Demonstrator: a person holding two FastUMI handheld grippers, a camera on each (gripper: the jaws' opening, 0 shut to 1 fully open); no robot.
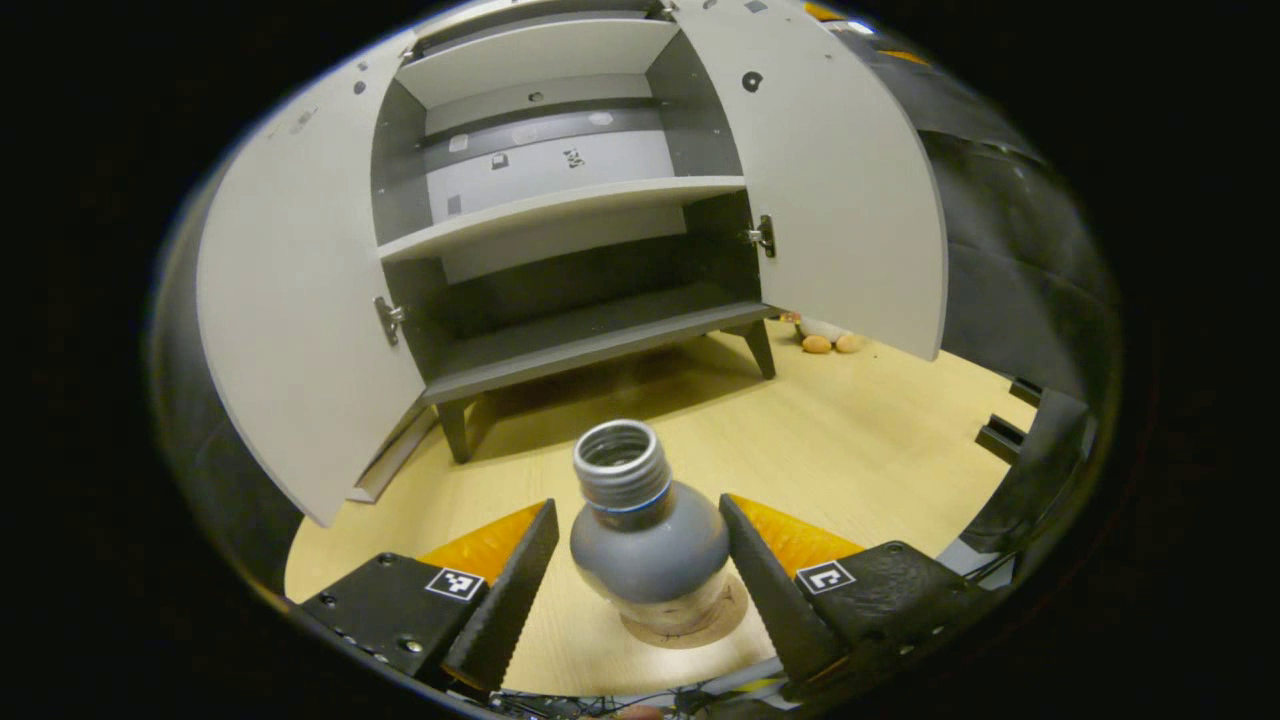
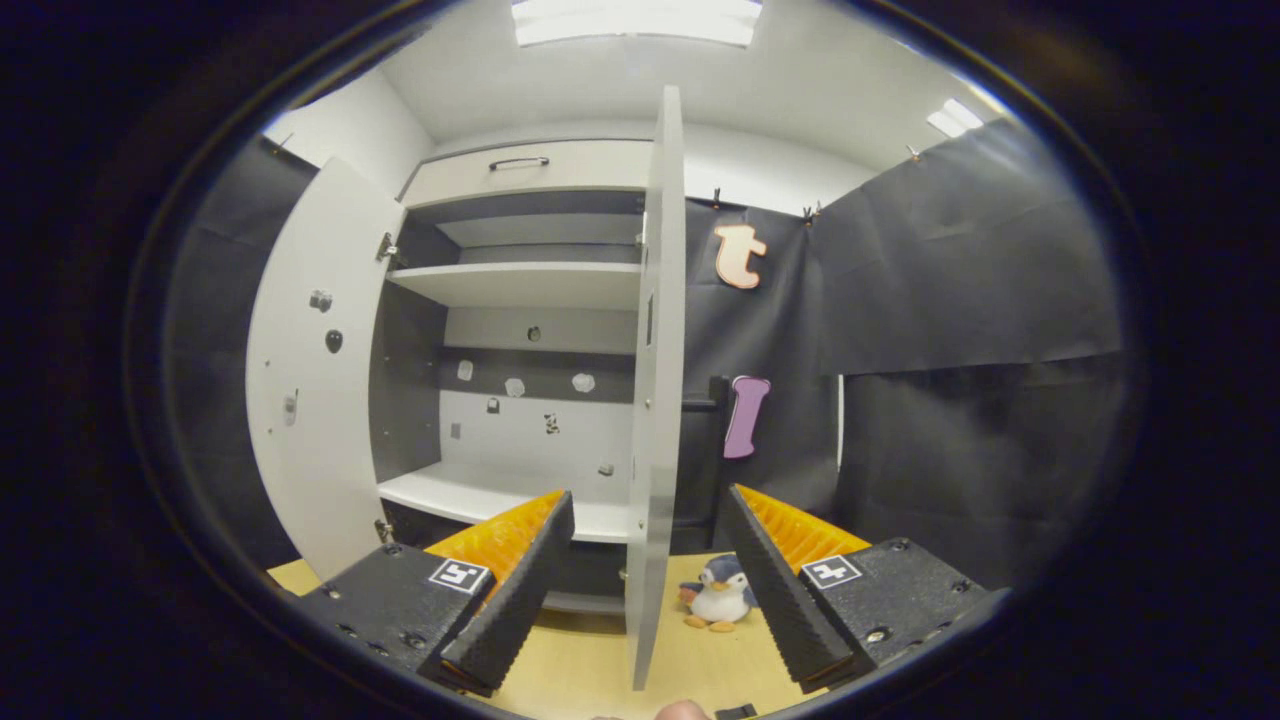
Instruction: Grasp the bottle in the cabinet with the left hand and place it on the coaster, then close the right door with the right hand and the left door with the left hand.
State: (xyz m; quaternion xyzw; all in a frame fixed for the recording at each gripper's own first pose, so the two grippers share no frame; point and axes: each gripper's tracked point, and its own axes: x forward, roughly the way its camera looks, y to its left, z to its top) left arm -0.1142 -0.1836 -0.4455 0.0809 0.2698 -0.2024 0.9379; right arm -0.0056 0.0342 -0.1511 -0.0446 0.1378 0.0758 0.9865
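Note:
A grey bottle (image 1: 648, 545) with an open silver neck stands upright on a round wooden coaster (image 1: 700, 625) on the table. My left gripper (image 1: 637, 512) is open around it: the left finger stands a little apart from the bottle and the right finger is at its side. Behind it is the white cabinet (image 1: 560, 200), with its left door (image 1: 300, 300) and right door (image 1: 830, 180) both swung wide. In the right gripper view my right gripper (image 2: 648, 498) is open and holds nothing. The right door (image 2: 655, 380) faces it edge-on, farther off, with the left door (image 2: 315, 370) beyond.
The cabinet stands on short legs on the light wooden table (image 1: 850, 440). A penguin plush (image 2: 718, 592) sits on the table behind the right door, and its feet (image 1: 825, 335) show under that door. Black cloth walls surround the booth.

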